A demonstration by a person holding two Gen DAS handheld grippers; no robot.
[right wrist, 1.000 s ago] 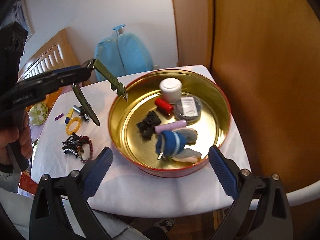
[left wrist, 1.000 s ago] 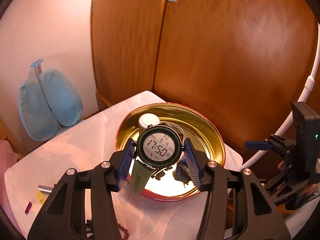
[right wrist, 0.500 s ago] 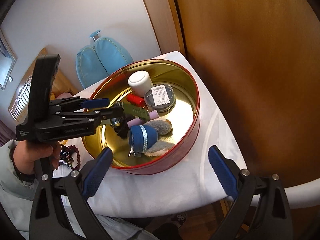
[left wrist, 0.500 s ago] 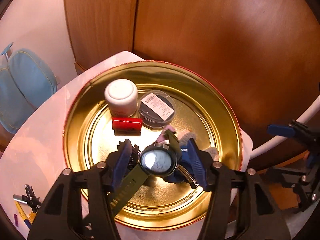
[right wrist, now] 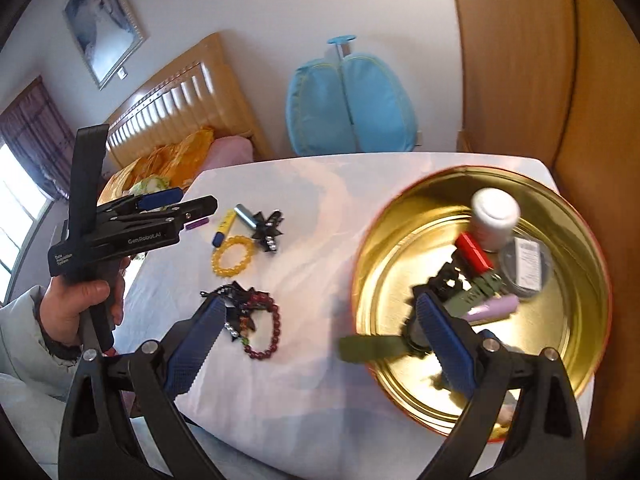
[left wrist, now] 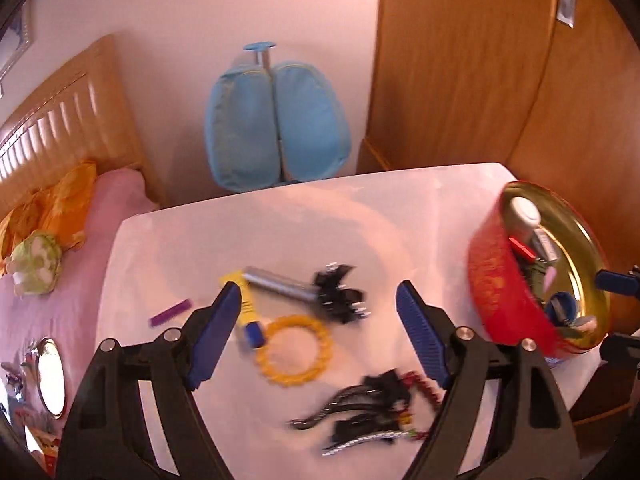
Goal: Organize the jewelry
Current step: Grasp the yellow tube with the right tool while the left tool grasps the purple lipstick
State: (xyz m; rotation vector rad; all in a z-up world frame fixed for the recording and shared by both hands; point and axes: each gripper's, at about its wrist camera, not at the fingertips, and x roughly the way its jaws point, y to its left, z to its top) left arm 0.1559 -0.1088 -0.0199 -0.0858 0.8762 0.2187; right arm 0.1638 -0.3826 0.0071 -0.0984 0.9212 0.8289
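Observation:
The green watch [right wrist: 368, 348] lies in the gold tin [right wrist: 400, 240], one strap hanging over the near rim; its face is hidden behind my right finger. My left gripper [left wrist: 320, 304] hovers over the white table, its jaws opening with nothing between them. Below it lie a yellow bead bracelet [left wrist: 320, 332], a black hair clip [left wrist: 340, 296], a dark red bead bracelet [left wrist: 424, 384] and more black clips [left wrist: 368, 404]. My right gripper [right wrist: 320, 332] stands open and empty at the tin's left rim. In the right wrist view a hand holds the left gripper [right wrist: 192, 200] at the table's left.
The tin also holds a white jar [right wrist: 494, 216], a red piece [right wrist: 474, 252], a round clear box [right wrist: 526, 268] and a lilac tube [right wrist: 496, 308]. A grey tube [left wrist: 276, 282] and a purple piece [left wrist: 170, 312] lie on the table. A bed [left wrist: 60, 280] stands left, a blue bag [left wrist: 276, 128] behind.
My left gripper let go of the green watch in the tin, swung left out over the loose pieces on the table, and its jaws widened. The right gripper shifted left too.

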